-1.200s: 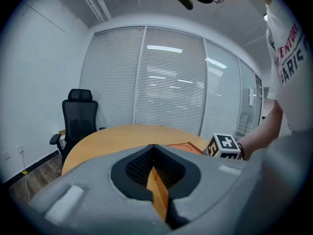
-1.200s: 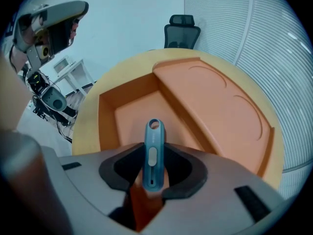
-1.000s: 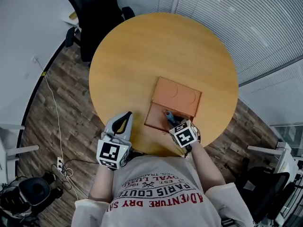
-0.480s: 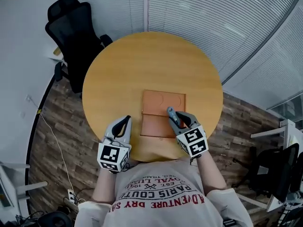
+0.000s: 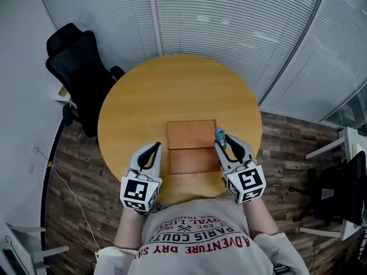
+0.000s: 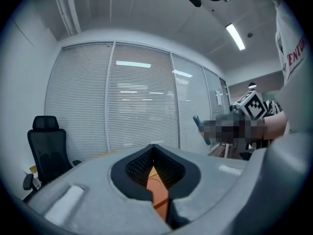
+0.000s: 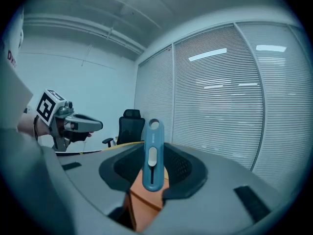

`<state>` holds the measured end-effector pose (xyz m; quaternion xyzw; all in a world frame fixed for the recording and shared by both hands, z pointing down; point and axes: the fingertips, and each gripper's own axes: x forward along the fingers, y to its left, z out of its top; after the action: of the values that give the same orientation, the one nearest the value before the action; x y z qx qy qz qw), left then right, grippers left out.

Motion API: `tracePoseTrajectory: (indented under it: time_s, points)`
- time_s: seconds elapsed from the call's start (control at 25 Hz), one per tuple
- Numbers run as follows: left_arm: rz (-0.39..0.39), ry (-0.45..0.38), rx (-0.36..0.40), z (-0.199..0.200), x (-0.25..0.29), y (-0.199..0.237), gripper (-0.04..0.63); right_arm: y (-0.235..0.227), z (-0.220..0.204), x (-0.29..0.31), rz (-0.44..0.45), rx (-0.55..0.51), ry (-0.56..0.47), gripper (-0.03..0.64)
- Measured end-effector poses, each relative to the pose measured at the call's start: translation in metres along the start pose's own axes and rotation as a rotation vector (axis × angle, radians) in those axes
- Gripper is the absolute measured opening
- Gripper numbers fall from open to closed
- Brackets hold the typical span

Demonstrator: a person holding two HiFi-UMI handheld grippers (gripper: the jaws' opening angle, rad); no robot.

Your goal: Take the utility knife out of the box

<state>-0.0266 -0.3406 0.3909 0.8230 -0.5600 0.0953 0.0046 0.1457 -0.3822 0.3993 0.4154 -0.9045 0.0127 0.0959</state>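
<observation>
An orange box [image 5: 192, 160] lies open on the round wooden table [image 5: 178, 90], its lid [image 5: 191, 134] folded flat on the far side. My right gripper [image 5: 221, 140] is shut on a blue utility knife [image 5: 219, 134] and holds it in the air over the box's right edge. In the right gripper view the knife [image 7: 152, 155] stands upright between the jaws, above the box [image 7: 142, 199]. My left gripper [image 5: 156, 146] hovers left of the box, shut, with nothing in it. Through the slit of its jaws a strip of the box [image 6: 159, 195] shows.
A black office chair [image 5: 77, 67] stands at the table's far left, another chair [image 5: 344, 193] at the right on the wooden floor. Glass walls with blinds [image 5: 229, 22] curve round behind the table. The person's torso is close to the near table edge.
The right gripper has lifted the knife up out of the box and levelled off. The left gripper has risen a little. The head camera has tilted up toward the blinds.
</observation>
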Motion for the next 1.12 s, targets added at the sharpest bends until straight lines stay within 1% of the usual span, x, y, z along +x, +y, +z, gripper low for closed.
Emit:
tracePoseTrajectory:
  time_s: [0.12,0.24,0.4,0.64,0.88,1.12]
  points:
    - [-0.005,0.004,0.004,0.001,0.002,-0.002,-0.005,-0.006,0.001,-0.005,-0.025,0.021,-0.012,0.132]
    - [-0.012,0.011,0.007,0.000,0.003,-0.004,-0.005,-0.008,-0.002,-0.004,-0.022,0.039,-0.009,0.132]
    - [-0.011,0.019,0.007,-0.001,0.004,-0.004,-0.005,-0.011,-0.005,0.000,-0.012,0.036,0.000,0.132]
    - [-0.004,0.035,-0.005,-0.005,0.007,-0.003,-0.005,-0.014,-0.009,0.007,-0.023,0.051,0.014,0.132]
    - [0.004,0.042,-0.006,-0.005,0.013,0.000,-0.005,-0.016,-0.008,0.012,-0.020,0.045,0.018,0.132]
    - [0.000,0.043,-0.002,-0.004,0.018,-0.006,-0.005,-0.023,-0.011,0.010,-0.028,0.050,0.020,0.132]
